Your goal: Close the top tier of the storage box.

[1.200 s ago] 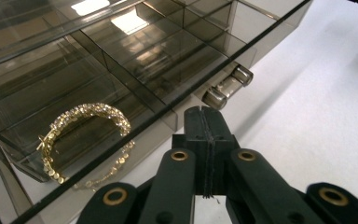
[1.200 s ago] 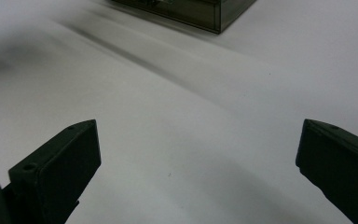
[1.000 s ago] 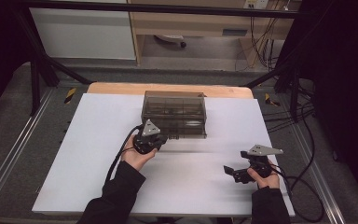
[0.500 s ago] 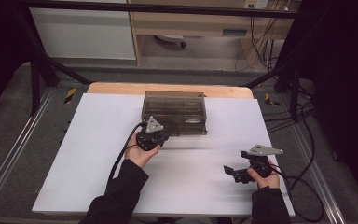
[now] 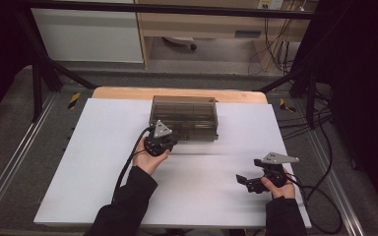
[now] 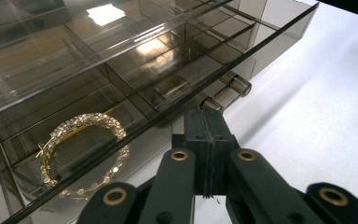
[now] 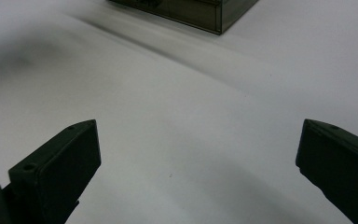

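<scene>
**Left gripper at the box's drawer handle**

The smoky box (image 5: 184, 117) sits at the far middle of the table (image 5: 93, 162). The left gripper (image 6: 208, 122), jaws pressed together, touches the drawer handle (image 6: 228, 91) at the box's near face. Inside lies a bracelet (image 6: 81, 140). The right gripper (image 5: 248, 181) rests well apart from the box, jaws spread wide.

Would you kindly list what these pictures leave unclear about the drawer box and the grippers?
- Drawer handle: left gripper view, partly hidden by the shut left gripper.
- Bracelet: smoked plastic blurs its clasp.
- Drawer box: right gripper view, cut by the top edge.
- Right gripper: open, jaw bases cropped.
</scene>
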The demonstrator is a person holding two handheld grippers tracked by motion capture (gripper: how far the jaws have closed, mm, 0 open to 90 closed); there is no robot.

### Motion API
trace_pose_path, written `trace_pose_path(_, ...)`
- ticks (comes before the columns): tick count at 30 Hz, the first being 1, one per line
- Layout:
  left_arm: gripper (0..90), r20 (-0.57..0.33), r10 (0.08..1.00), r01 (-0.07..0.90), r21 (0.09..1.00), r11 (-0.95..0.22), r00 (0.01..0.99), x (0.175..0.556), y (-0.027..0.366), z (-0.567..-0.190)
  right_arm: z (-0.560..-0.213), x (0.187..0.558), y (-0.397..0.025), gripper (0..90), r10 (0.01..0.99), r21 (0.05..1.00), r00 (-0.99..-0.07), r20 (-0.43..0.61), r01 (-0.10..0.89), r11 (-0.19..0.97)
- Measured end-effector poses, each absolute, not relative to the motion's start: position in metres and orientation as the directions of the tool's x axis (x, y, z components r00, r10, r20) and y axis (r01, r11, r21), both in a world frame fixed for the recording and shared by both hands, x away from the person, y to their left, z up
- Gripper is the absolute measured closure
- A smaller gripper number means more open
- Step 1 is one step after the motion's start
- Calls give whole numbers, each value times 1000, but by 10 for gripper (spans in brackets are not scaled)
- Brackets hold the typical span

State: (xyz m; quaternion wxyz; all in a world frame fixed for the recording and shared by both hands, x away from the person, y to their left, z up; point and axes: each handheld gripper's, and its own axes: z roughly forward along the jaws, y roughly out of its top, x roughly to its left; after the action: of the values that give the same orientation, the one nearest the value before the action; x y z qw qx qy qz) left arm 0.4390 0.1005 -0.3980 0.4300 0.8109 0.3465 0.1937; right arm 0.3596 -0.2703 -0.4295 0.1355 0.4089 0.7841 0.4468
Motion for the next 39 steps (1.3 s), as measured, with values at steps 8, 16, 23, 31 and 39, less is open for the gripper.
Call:
trace_pose_path(8,899,18,735,394,835,-384,677,443,102,-400,-429,360,-270,5,762,812,-629,154,520,265)
trace_pose_path(16,899,19,740,390,840,-377,672,446,104,-400,-429,360,-270,5,762,812,-629,153,519,265)
trace_pose_path(23,899,45,741,380,837,-394,670,450,100,-397,-429,360,-271,5,762,814,-629,152,517,265)
trace_pose_path(31,899,49,748,381,837,-392,662,454,99,-397,-429,359,-271,4,761,815,-630,154,517,263)
trace_pose_path(39,899,43,755,379,845,-376,654,459,101,-396,-429,360,-271,5,762,815,-630,153,516,264)
